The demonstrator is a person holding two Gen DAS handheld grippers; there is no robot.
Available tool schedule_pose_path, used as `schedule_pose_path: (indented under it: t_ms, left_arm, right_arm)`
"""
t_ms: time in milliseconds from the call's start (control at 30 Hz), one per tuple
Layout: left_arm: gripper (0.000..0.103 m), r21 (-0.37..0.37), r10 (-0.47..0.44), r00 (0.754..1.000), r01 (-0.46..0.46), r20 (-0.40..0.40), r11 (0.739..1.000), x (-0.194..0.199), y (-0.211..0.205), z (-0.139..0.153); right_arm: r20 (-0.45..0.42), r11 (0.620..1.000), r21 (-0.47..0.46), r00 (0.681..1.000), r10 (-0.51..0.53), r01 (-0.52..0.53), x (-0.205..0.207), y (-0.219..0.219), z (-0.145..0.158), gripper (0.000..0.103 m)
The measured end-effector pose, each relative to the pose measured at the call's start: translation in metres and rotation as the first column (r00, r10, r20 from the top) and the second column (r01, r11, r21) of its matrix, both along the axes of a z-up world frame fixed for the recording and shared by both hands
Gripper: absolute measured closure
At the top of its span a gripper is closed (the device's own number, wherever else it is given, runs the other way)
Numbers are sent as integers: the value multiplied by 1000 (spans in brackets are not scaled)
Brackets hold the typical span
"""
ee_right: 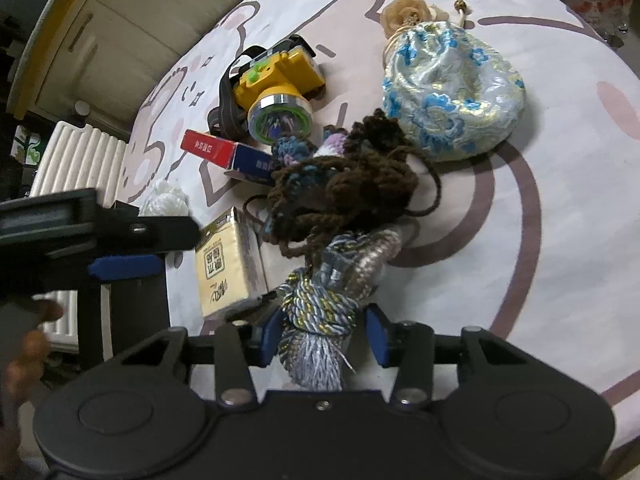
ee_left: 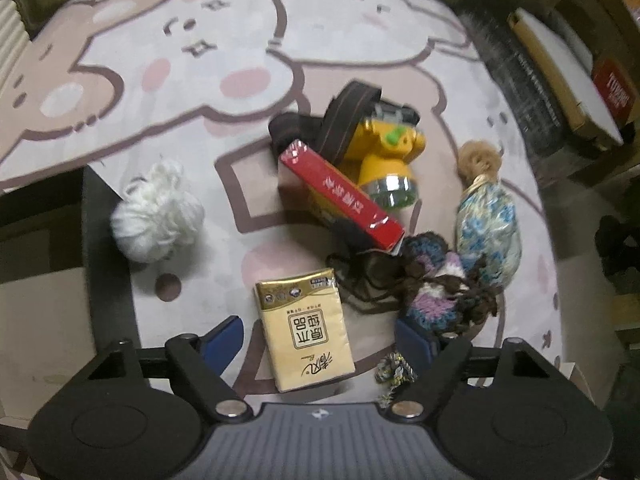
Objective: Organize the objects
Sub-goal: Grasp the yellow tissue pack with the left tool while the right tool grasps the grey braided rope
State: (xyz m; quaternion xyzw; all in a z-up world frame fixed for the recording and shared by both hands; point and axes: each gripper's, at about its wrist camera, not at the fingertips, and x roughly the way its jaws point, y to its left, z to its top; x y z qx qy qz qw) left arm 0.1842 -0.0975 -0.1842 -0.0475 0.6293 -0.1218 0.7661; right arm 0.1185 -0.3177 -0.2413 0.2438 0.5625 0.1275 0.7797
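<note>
My left gripper (ee_left: 320, 344) is open, its blue pads on either side of a gold tissue pack (ee_left: 305, 330), not touching it. Beyond lie a red box (ee_left: 340, 190), a yellow headlamp (ee_left: 386, 152), a white yarn ball (ee_left: 156, 216), a dark and purple yarn tangle (ee_left: 436, 288) and a blue floral pouch (ee_left: 490, 232). My right gripper (ee_right: 322, 334) is open around a grey-blue tasselled cord (ee_right: 320, 312); the pads stand apart from it. In the right wrist view the yarn tangle (ee_right: 344, 188), pouch (ee_right: 452, 84), headlamp (ee_right: 276, 84), red box (ee_right: 224, 152) and tissue pack (ee_right: 224, 264) lie ahead, and the left gripper (ee_right: 120, 236) is at the left.
Everything lies on a round cartoon-bear cloth (ee_left: 200, 60) over a table. Cardboard boxes (ee_left: 560, 72) stand off its far right edge. A white radiator (ee_right: 76, 160) and cabinets (ee_right: 120, 28) stand beyond the left edge. A dark stand (ee_left: 104, 240) is at the table's left.
</note>
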Motion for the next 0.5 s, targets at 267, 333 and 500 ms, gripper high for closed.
schedule_pose_path:
  t_ms: [267, 333, 500]
  left_arm:
    - [21, 84, -23, 998, 28, -52, 996, 4, -15, -33]
    - [21, 115, -48, 998, 54, -51, 992, 2, -19, -40]
    - [21, 153, -74, 996, 80, -47, 985, 0, -21, -47]
  right_arm:
    - [1, 999, -36, 1000, 23, -23, -13, -11, 6, 61]
    - [-7, 999, -29, 1000, 22, -22, -13, -11, 6, 61]
    - [-42, 1000, -6, 999, 4, -4, -6, -7, -2, 59]
